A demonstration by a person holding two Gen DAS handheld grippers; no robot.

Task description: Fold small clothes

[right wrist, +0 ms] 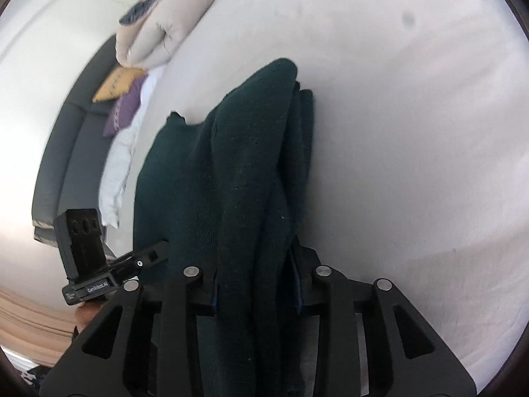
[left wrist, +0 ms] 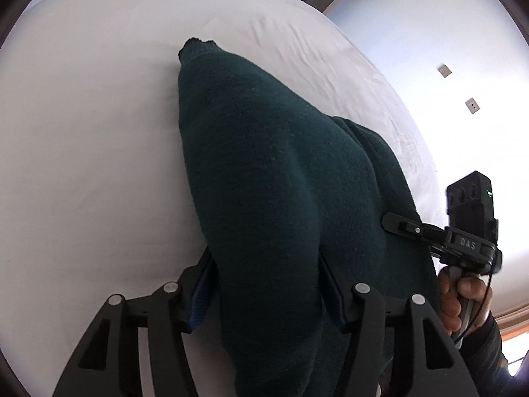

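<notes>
My left claw (left wrist: 267, 284): fingertips buried under the dark green knit garment (left wrist: 264, 182), so whether the pads press it can't be read. The garment's lower end runs off the bottom edge in the left wrist view.

My right claw (right wrist: 254, 284): same trouble, tips swallowed by folds; the blue pads (right wrist: 295, 281) show only as slivers.

My right hand (left wrist: 463, 297) is half covered by its handle, the sleeve cut by the lens rim.

Pillows (right wrist: 148, 39) and cushions (right wrist: 115, 92) in the right wrist view are smeared (motion blur), their patterns unreadable. Two wall plates (left wrist: 444, 70) are too small to identify.
</notes>
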